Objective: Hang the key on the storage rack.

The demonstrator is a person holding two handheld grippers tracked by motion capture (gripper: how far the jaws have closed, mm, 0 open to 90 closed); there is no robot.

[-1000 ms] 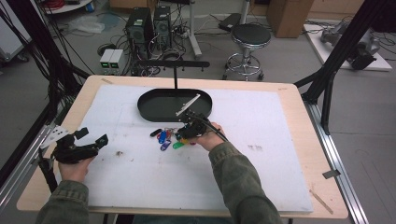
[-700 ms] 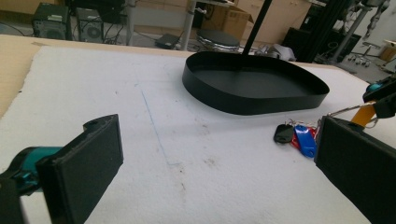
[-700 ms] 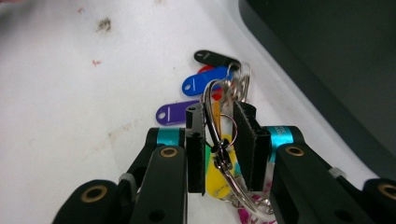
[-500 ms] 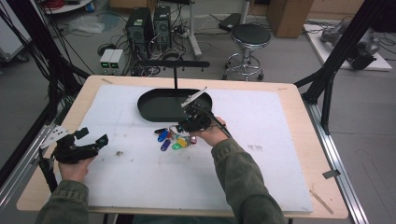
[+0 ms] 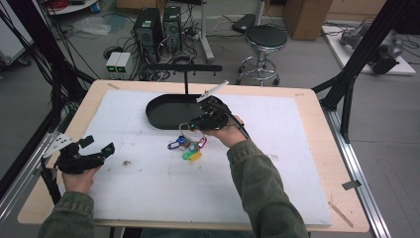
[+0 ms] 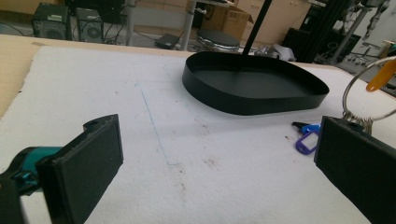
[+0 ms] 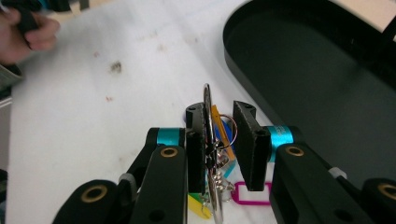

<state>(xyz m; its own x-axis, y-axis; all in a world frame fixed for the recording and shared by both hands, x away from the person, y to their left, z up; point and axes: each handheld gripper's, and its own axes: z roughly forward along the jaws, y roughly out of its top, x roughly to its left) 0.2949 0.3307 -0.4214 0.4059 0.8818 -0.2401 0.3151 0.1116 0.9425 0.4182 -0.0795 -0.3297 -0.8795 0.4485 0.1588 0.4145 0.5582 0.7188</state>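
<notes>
**Key ring hangs just below the tray's near rim**

The key ring (image 7: 208, 140) stands on edge between the jaws of the right tool (image 5: 198, 122), which are clamped on it. Its coloured tags (image 5: 190, 148) dangle beneath, the lowest seemingly brushing the white mat (image 5: 148, 193), at the centre of the high view. The black tray (image 5: 166, 111) lies directly above the ring in that frame, its near rim just beside the tool. In the right gripper view the tray fills the upper right, so the carry would likely run forward and to the right, over the rim. The tray's long axis runs left to right across the counter (image 5: 317, 114). The left tool (image 5: 94, 151) rests well apart at the lower left, jaws spread with nothing between them, so the right hand is the nearer.
</notes>
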